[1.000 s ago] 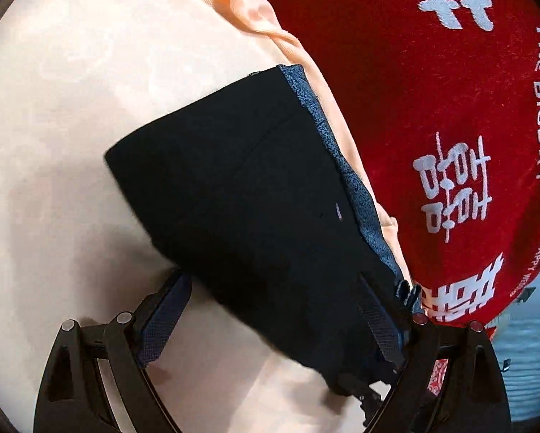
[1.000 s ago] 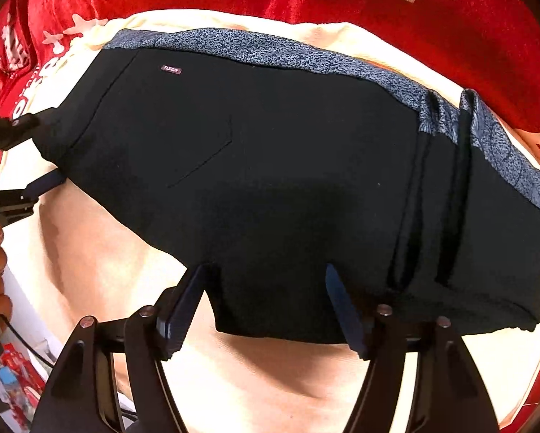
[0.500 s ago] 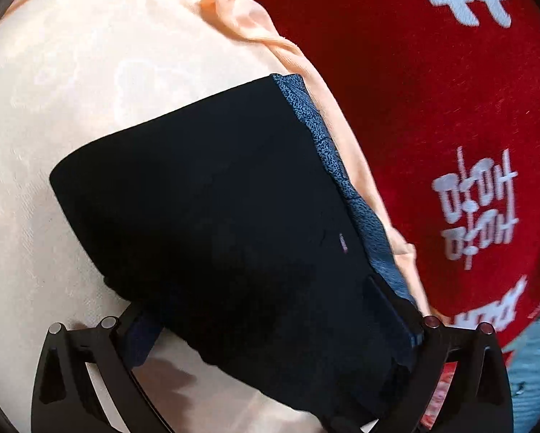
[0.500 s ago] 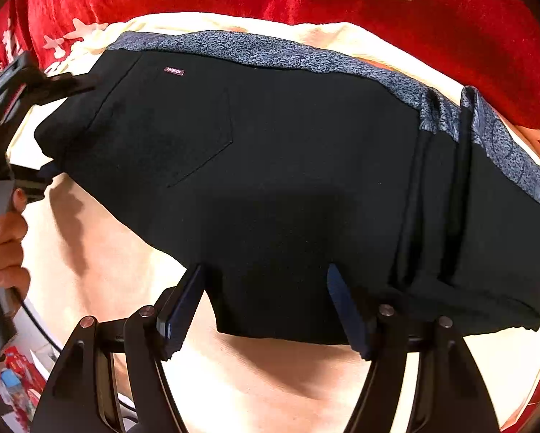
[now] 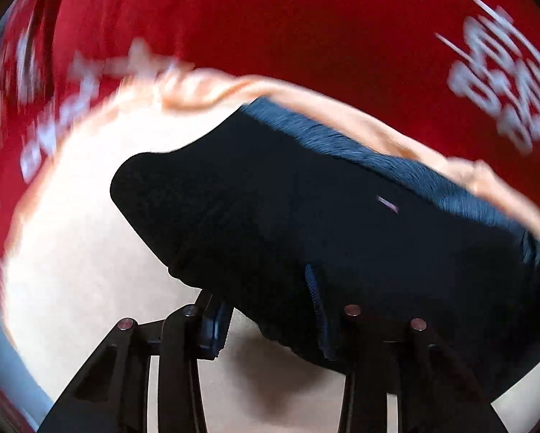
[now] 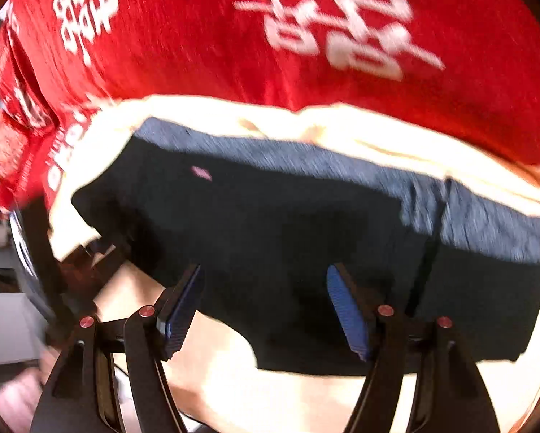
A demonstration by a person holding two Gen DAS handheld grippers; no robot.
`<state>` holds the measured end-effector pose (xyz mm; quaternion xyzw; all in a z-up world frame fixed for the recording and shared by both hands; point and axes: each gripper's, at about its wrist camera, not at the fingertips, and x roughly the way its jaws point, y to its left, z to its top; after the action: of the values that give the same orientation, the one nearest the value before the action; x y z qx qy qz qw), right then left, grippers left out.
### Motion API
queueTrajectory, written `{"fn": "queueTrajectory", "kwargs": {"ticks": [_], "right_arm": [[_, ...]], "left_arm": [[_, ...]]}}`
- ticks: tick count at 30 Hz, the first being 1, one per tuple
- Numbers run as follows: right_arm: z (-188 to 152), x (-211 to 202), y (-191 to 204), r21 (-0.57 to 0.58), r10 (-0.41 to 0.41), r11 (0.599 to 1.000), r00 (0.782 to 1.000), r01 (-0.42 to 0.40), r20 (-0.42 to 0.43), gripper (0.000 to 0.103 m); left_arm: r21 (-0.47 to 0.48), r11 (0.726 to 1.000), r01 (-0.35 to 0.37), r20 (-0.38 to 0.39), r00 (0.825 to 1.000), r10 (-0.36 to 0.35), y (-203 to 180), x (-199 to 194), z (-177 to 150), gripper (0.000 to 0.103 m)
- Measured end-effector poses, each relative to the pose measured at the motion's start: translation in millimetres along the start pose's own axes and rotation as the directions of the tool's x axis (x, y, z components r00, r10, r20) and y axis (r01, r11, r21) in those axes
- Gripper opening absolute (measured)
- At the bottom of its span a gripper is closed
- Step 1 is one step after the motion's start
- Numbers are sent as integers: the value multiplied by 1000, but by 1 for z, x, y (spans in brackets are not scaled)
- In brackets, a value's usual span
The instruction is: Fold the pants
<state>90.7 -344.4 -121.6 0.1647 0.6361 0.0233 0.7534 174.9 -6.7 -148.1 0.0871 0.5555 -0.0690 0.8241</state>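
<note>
Lying folded, pants [image 6: 306, 238] long axis sideways, waistband [image 6: 306, 158] far edge.

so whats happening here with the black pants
A person with a hand-held gripper in each hand is folding black pants on a peach sheet over a red cloth. The pants lie folded into a compact block. The left hand-held gripper and the right hand-held gripper sit open at the near edge. Both views are motion-blurred.
</note>
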Motion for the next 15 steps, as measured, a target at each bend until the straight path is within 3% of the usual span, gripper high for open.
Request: {"fn": "queueTrajectory", "kwargs": {"ticks": [5,8,11,15], "right_arm": [[57,8,37,-45,135,989,985,-140,-106,80],[88,25,76,-106,182,972,960,-208,-212,81],[105,37,121,-207,158,954,950,-218,-270,82],[113,70,184,-337,92,909,908,-244,-408,82]], "left_arm": [[137,989,-53,73,996,43,-18,-12,-8,40],[179,981,-69,98,994,52,-25,-15,-8,40],[212,974,-83,121,991,58,-32,-18,-8,40],[240,965,-105,144,987,72,-33,-21,-11,40]]}}
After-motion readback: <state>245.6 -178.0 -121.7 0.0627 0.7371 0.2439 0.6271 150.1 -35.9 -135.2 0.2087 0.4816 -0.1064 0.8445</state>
